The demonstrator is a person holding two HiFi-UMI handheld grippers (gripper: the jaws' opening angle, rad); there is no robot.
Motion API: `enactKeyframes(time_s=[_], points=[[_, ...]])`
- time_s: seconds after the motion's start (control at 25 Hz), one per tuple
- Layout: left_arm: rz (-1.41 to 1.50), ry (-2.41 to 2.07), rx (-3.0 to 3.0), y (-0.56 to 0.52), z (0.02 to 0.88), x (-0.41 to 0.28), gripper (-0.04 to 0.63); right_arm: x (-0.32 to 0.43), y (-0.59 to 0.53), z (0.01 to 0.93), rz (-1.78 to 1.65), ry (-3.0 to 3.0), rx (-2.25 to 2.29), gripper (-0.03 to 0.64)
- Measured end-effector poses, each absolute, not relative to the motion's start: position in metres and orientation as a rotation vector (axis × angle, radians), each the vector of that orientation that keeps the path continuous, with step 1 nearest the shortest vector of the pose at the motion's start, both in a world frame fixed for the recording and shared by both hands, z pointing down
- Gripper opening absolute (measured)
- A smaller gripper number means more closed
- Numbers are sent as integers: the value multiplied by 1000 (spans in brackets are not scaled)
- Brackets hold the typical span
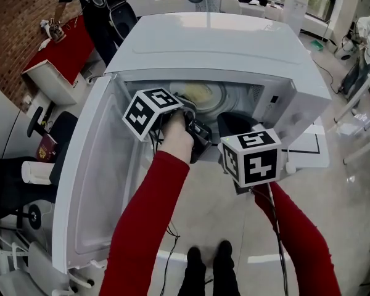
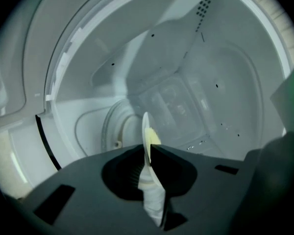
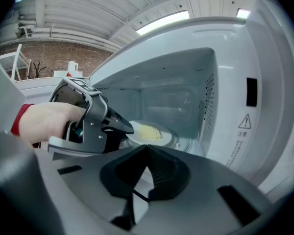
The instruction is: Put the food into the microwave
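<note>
Fingers of the left gripper [image 2: 149, 147] clamp the plate [image 2: 145, 124], food [image 2: 152, 136] barely visible edge-on; right gripper [image 3: 148, 148] pressed together, empty.

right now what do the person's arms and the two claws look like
Both arms wear long red sleeves. The left claw and right claw are dark grey plastic, with wedge-shaped jaws ribbed on the inner faces. The left has a pistol-style grip and trigger. Each carries a white cube printed with black square markers. A thin black cable hangs by the right sleeve.
</note>
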State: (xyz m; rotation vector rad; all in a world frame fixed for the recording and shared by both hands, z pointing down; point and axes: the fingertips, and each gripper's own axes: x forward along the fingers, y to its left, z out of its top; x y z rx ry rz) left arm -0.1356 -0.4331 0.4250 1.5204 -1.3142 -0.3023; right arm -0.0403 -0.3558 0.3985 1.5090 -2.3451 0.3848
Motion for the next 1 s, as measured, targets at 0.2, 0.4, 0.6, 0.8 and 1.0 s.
enactKeyframes(time_s=[0.2, 0.4, 0.6, 0.8, 1.0], points=[[-179, -1407, 1560, -436, 428, -135, 49, -41, -358, 396, 370, -2342, 1503, 14], [-77, -1459, 1621, -440, 425, -132, 61, -39, -360, 395, 356, -2336, 1495, 14], [-40, -1491, 1661, -443, 424, -133, 67, -34, -364, 392, 360, -2333, 1493, 14], [-5, -1534, 1691, -442, 422, -135, 75, -32, -366, 392, 354, -2333, 1480, 14], [52, -1561, 1744, -441, 419, -135, 86, -32, -367, 393, 353, -2336, 1462, 14]])
